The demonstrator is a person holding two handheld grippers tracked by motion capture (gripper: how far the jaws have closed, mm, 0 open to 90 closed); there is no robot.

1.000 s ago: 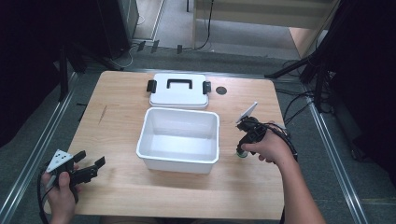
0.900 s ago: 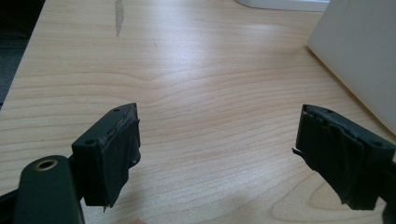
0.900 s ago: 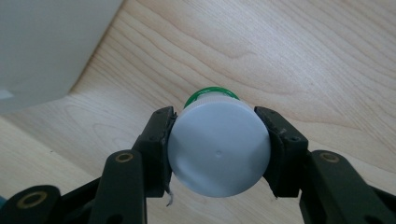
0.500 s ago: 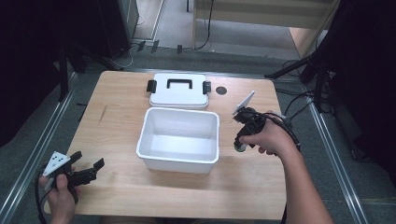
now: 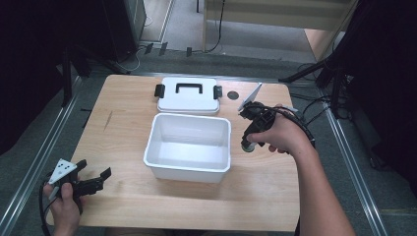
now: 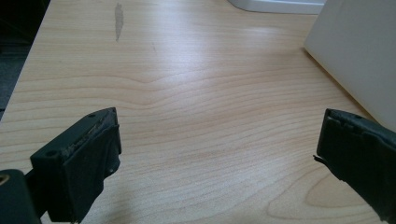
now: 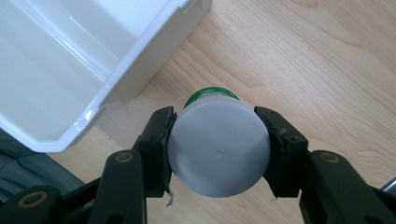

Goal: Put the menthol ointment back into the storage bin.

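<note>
right gripper (image 7: 217, 149) risen, pinching bottle (image 7: 217, 144) | left gripper (image 6: 217, 158) just spread, empty

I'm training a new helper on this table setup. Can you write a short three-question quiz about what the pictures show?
1. True or false: the right gripper is shut on a bottle with a grey cap.
2. Where does the lid lie? A) on the white box B) on the table behind the box C) in the left gripper
3. Fill in: the left gripper's jaws stand ____ with nothing between them.

Key: 1 true; 2 B; 3 open.
</note>
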